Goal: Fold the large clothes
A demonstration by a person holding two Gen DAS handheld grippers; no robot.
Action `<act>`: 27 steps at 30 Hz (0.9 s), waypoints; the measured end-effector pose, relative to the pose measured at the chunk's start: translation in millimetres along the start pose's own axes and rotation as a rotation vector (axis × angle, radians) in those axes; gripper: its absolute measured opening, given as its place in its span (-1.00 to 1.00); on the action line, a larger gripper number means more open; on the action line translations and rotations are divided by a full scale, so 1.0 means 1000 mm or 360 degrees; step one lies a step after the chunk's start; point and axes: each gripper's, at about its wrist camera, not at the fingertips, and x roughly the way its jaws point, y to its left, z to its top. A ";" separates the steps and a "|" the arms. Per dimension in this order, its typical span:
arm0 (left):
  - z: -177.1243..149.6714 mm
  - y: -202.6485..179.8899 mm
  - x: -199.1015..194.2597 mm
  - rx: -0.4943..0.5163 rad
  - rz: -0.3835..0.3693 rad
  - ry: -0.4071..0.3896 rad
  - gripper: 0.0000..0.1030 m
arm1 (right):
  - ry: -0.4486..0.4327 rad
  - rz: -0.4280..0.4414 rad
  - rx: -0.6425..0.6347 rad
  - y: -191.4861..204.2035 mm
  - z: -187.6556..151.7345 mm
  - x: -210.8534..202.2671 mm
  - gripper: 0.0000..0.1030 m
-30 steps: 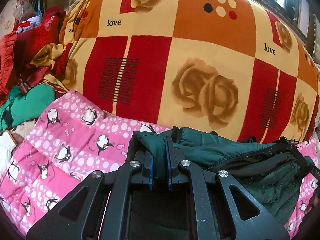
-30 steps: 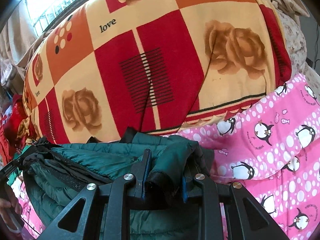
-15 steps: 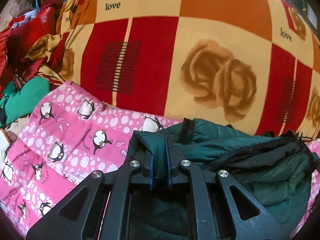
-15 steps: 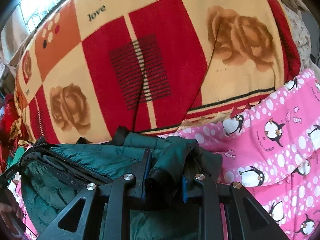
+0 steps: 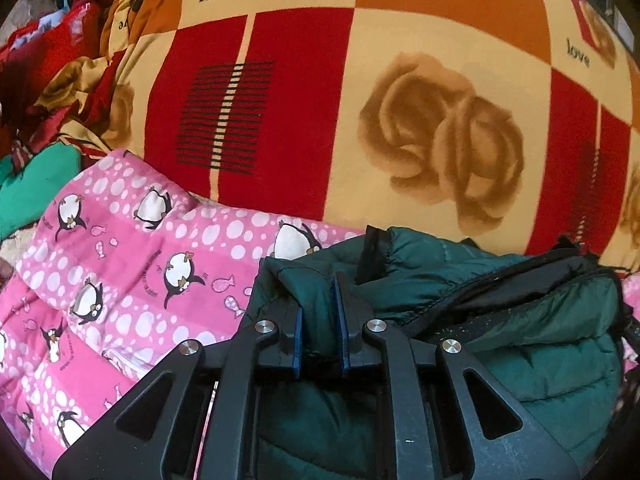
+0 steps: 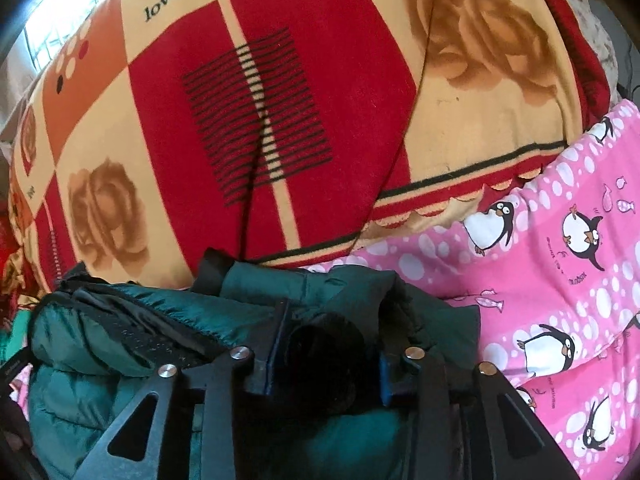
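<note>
A dark green puffy jacket (image 5: 520, 320) lies bunched on a pink penguin quilt (image 5: 120, 280), stretched between my two grippers. My left gripper (image 5: 320, 304) pinches a fold at the jacket's left end. Its jaws are opening a little, and the fabric still fills the gap between the blue pads (image 5: 298, 332). In the right wrist view the jacket (image 6: 120, 320) spreads to the left. My right gripper (image 6: 332, 320) is opening, its jaws wide apart around a dark rolled cuff that sits loosely between them.
A big red, orange and cream rose blanket (image 5: 360, 100) (image 6: 280, 100) bulges just behind the jacket. The pink quilt (image 6: 560, 280) runs off to the right. A green cloth (image 5: 36, 188) and red clothes (image 5: 60, 40) are heaped at the far left.
Both grippers have come down with the jacket, which now rests on the quilt. The right jaws have spread clearly wider. The left jaws have parted slightly.
</note>
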 end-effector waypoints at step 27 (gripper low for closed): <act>-0.015 -0.010 -0.040 0.0089 -0.0065 -0.0083 0.54 | 0.0058 0.0324 -0.0560 0.145 -0.040 -0.025 0.80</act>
